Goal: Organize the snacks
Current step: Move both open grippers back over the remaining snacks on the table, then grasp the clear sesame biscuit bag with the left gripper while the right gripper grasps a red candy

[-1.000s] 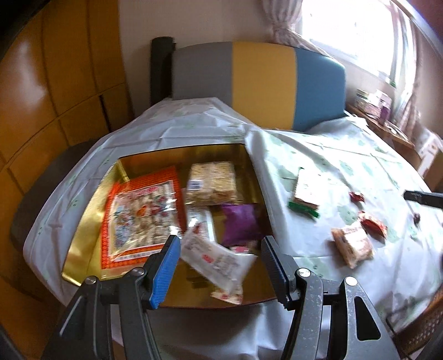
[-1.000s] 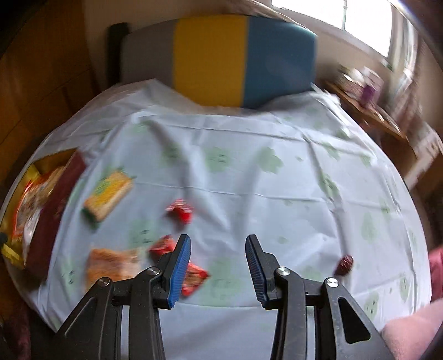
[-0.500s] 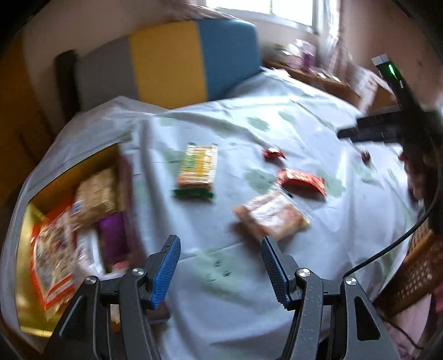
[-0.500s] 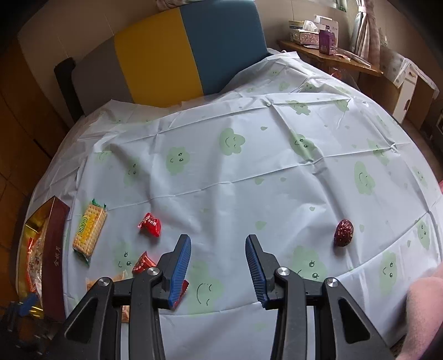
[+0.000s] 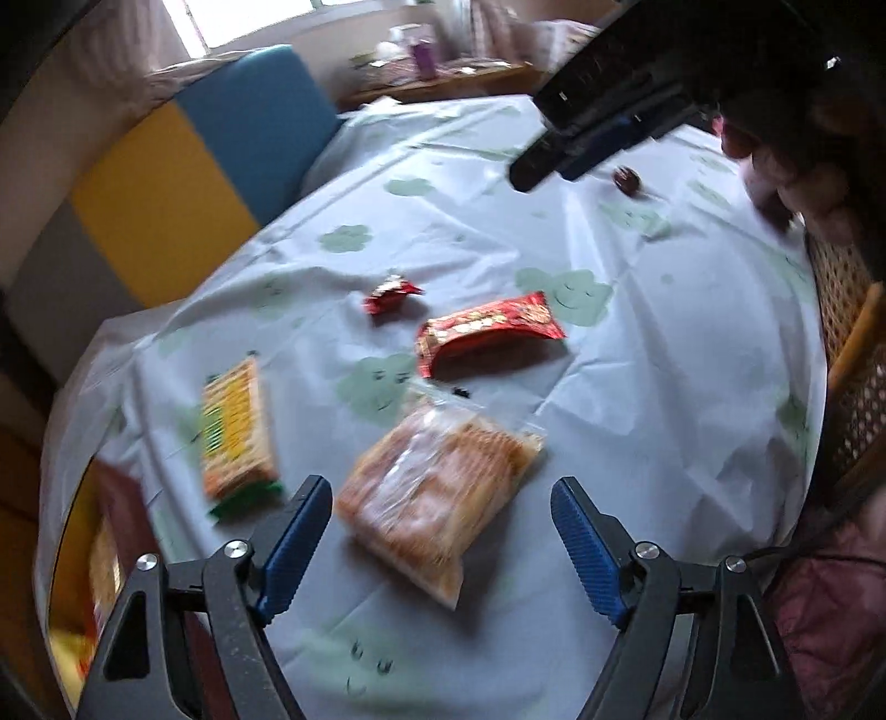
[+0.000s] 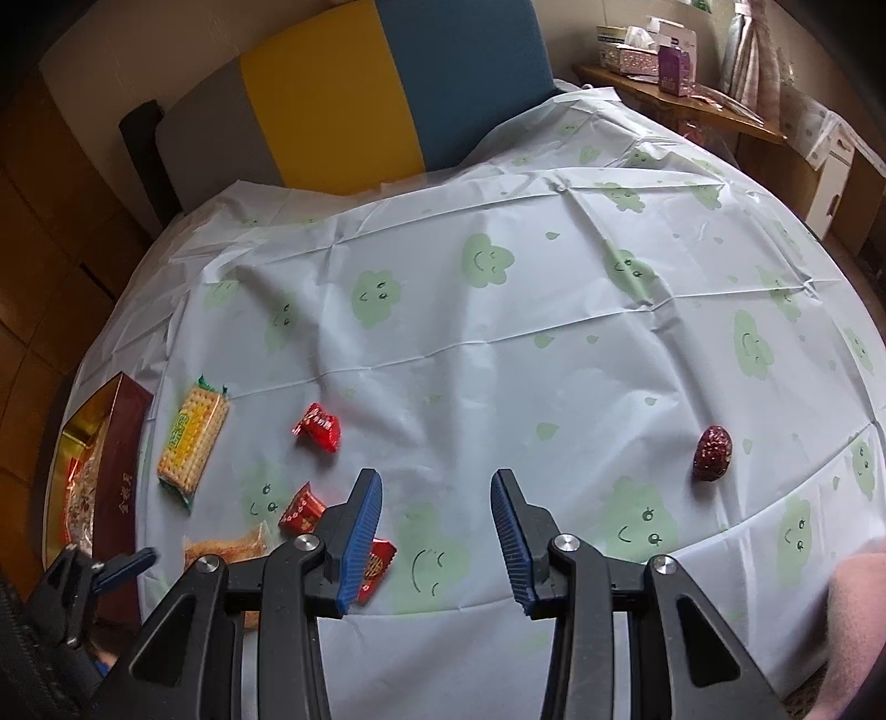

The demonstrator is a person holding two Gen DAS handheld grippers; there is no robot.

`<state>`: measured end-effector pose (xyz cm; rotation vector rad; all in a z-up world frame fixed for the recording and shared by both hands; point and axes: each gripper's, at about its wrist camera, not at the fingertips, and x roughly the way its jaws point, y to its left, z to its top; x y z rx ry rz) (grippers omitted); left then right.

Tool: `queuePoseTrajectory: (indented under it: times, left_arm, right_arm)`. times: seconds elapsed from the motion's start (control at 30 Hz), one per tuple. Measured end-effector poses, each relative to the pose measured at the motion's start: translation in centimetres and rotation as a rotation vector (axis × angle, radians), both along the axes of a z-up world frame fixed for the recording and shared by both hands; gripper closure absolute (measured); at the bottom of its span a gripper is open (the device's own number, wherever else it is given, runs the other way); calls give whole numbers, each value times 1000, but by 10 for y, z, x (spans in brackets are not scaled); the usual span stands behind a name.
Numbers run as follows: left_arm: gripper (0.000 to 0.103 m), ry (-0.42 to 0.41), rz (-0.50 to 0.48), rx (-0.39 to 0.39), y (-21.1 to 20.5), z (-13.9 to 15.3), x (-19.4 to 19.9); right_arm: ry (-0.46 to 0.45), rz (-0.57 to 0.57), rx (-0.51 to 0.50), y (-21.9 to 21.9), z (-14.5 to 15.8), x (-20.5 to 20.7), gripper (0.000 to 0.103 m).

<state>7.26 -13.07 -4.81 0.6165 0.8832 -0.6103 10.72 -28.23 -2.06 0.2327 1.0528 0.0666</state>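
My left gripper (image 5: 442, 501) is open and empty, just above a clear bag of orange crackers (image 5: 437, 487) on the tablecloth. Beyond it lie a red snack packet (image 5: 490, 329), a small red candy (image 5: 390, 291) and a yellow-green biscuit pack (image 5: 235, 432). My right gripper (image 6: 436, 493) is open and empty above the cloth. In the right wrist view the biscuit pack (image 6: 191, 437), red candy (image 6: 317, 427), red packet (image 6: 302, 507) and a dark red date (image 6: 713, 452) lie on the cloth. The gold snack box (image 6: 119, 465) sits at the left edge.
The table has a pale cloth with green cloud faces (image 6: 498, 332). A grey, yellow and blue chair back (image 6: 360, 94) stands behind it. A shelf with boxes (image 6: 664, 50) is at the far right. A wicker chair (image 5: 853, 354) is at the table's right edge.
My left gripper has swung right from over the gold box to over the cracker bag. My right gripper has moved little, and the date shows more clearly to its right.
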Motion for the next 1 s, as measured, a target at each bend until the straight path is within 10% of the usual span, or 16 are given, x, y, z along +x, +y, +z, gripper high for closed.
queuePoseTrajectory:
  times: [0.27,0.4,0.67,1.0]
  left_arm:
    - [22,62,34,-64,2,-17,27]
    - [43,64,126,-136,16,-14,26]
    - [42,14,364,-208,51,-16,-13]
    - [38,-6,391,-252,61,-27,-15]
  right_arm:
    - [18,29,-9,6,-3,2,61]
    - [21,32,-8,6,-4,2,61]
    - [36,47,-29,11,-7,2,61]
    - [80,69,-93,20,-17,3,61]
